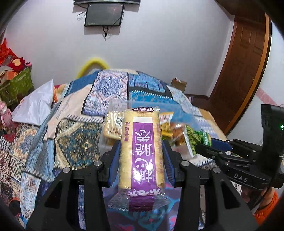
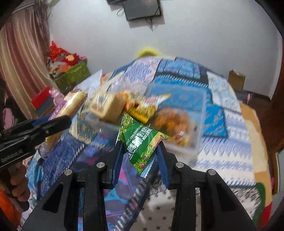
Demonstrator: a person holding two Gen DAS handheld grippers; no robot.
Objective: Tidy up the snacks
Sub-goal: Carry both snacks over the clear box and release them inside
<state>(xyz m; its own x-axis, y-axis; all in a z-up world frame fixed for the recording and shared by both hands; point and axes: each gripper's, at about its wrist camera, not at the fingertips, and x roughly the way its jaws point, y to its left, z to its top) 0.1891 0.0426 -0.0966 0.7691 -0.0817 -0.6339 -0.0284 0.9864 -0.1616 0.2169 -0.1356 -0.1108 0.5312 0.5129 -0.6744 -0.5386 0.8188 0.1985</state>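
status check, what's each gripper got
Left gripper shut on long purple-label wafer pack. Right gripper shut on green crinkly snack packet. Snack pile ahead.

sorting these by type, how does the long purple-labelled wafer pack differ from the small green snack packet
The long purple-labelled wafer pack is a stiff straight bar, clear-wrapped; the small green snack packet is a puffy, opaque pouch. The wafer pack is clamped in the left gripper, the green packet in the right gripper. Both are sealed and held above the patterned cloth.

patchwork blanket (image 1: 113, 88) in blue patterns over the bed; dark wall screen (image 1: 104, 15) with dangling cables; brown wooden door (image 1: 248, 58); green box (image 1: 16, 85) piled with red items; cardboard box (image 1: 179, 85); striped curtain (image 2: 21, 58).
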